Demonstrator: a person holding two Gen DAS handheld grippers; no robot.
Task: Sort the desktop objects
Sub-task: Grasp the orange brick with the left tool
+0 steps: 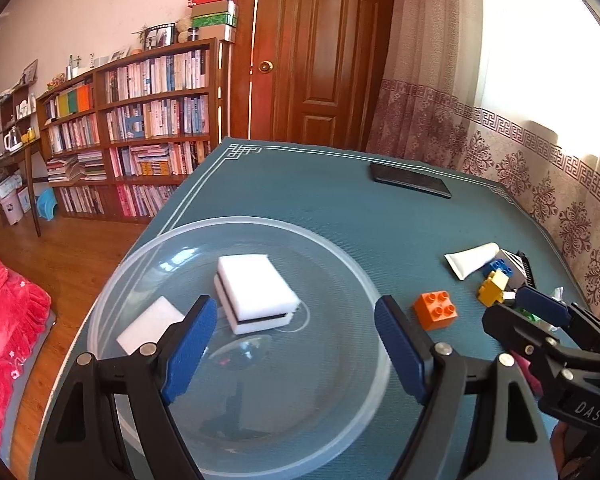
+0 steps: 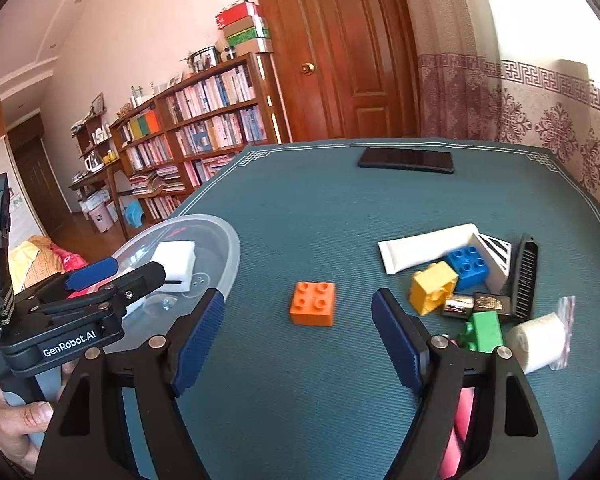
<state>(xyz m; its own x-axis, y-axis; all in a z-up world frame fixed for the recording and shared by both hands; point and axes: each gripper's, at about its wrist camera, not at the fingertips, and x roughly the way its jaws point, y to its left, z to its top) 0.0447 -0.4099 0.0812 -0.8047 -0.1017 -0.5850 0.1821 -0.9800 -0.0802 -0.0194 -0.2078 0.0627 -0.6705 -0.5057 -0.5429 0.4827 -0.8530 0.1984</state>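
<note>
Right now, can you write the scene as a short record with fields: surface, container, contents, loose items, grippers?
surface: teal mat
container: clear plastic bowl, at the mat's left edge
contents: two white sponges, nothing else seen
loose items: orange brick alone; a pile of white tube, blue brick, yellow brick, green brick, black comb
far edge: black phone
left gripper: open, over the bowl
right gripper: open, near the orange brick
</note>
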